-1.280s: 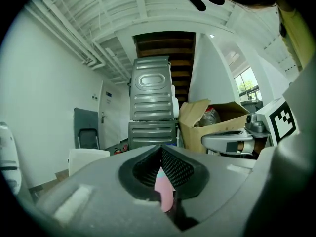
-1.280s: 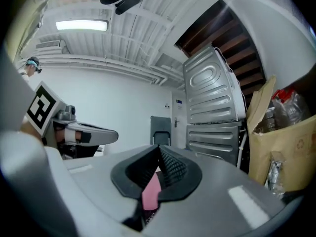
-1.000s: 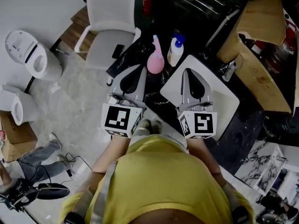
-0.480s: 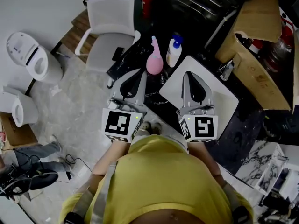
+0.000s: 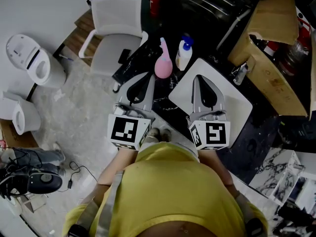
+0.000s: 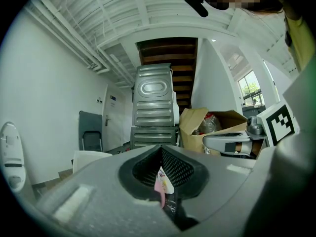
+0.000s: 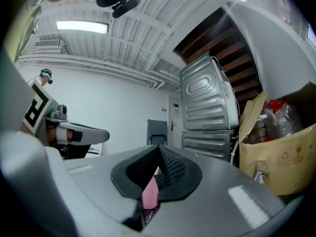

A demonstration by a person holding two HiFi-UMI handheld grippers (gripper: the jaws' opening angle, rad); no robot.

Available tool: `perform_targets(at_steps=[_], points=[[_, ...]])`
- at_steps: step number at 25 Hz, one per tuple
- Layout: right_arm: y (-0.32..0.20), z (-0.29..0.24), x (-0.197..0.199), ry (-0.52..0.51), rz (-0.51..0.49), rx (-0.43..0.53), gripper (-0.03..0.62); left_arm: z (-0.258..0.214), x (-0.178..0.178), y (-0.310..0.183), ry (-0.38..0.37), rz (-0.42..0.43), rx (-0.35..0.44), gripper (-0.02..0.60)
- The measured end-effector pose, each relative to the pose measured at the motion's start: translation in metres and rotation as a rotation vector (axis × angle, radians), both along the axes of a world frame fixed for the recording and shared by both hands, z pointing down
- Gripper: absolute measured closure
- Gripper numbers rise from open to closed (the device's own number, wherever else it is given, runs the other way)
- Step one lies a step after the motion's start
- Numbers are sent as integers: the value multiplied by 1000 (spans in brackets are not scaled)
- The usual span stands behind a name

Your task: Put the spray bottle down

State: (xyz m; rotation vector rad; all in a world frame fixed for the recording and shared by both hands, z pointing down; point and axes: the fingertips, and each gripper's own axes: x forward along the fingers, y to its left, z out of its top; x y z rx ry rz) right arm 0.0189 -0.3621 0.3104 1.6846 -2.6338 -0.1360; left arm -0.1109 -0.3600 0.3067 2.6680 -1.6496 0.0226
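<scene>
The pink spray bottle stands upright on the black countertop, just beyond both grippers and touched by neither. A white bottle with a blue cap stands right beside it. My left gripper is shut and empty, its tips a short way before the pink bottle. My right gripper hangs shut and empty over a white square basin. In the left gripper view a pink sliver of the spray bottle shows through the gap behind the closed left gripper. The right gripper view shows the same spray bottle behind the shut right gripper.
A white chair stands left of the counter and two toilets sit on the floor farther left. A chrome tap and a large cardboard box flank the basin on the right. Cables and gear lie on the floor.
Both grippers and the bottles have kept still. At the lower left of the head view a person's legs have slid leftwards along the floor.
</scene>
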Motion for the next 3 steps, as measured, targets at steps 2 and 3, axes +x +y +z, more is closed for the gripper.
perform_targets(at_steps=[2, 3], points=[[-3, 0, -1, 1, 1, -1, 594, 0, -1, -3, 0, 2, 0, 577], [-4, 1, -1, 0, 3, -2, 594, 0, -1, -4, 0, 4, 0, 577]])
